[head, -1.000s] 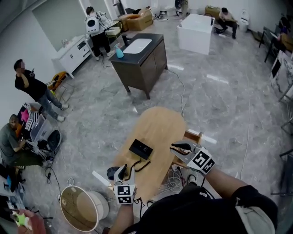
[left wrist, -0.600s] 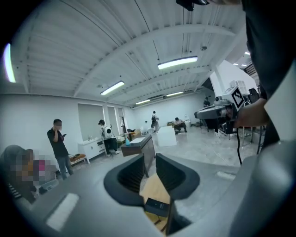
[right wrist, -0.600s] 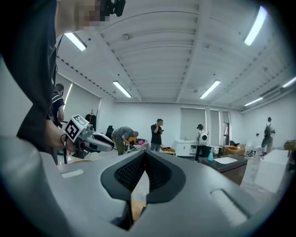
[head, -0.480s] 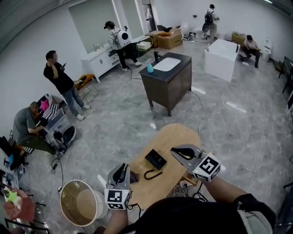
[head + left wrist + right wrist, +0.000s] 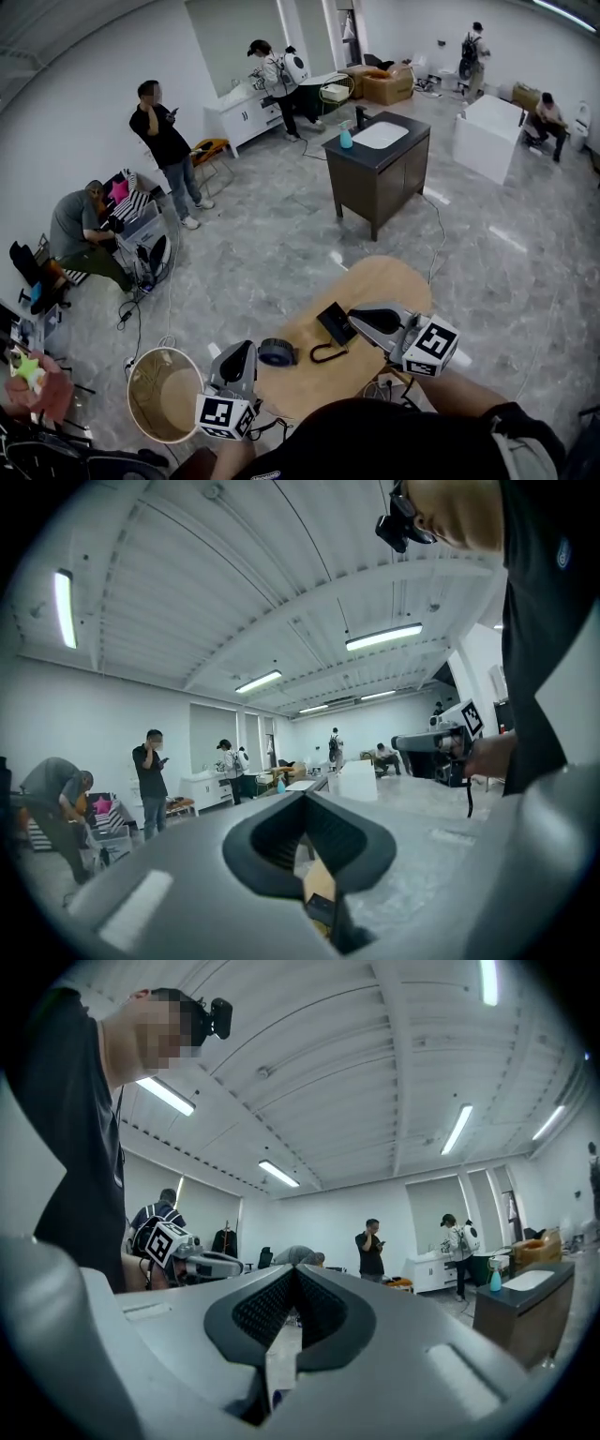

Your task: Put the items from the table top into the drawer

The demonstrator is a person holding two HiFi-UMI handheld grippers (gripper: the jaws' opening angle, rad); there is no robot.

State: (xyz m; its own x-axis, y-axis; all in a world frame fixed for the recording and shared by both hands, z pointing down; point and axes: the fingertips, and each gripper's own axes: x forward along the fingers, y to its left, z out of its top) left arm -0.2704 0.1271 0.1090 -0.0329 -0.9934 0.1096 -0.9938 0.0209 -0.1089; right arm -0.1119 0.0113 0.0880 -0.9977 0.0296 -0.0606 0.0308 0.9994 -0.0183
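Observation:
An oval wooden table [image 5: 389,286] carries a flat black box [image 5: 335,323], a curled black cable [image 5: 323,353] and a dark round roll [image 5: 277,352]. My left gripper [image 5: 242,351] hovers shut and empty at the table's near left end, just left of the roll. My right gripper [image 5: 356,319] is shut too, its tip over the box's near right corner. Both gripper views look level out into the room, with the jaws closed tip to tip on nothing [image 5: 305,796] [image 5: 293,1270]. No drawer shows in any view.
A round open basket [image 5: 164,394] stands on the floor left of the table. Loose cables [image 5: 389,384] lie under its near end. A dark sink cabinet [image 5: 380,169] stands beyond the table. Several people stand or sit along the left and back walls.
The head view has swung up and left, showing more of the room. Both grippers rose slightly and stayed shut. The round roll now shows clear of the left gripper.

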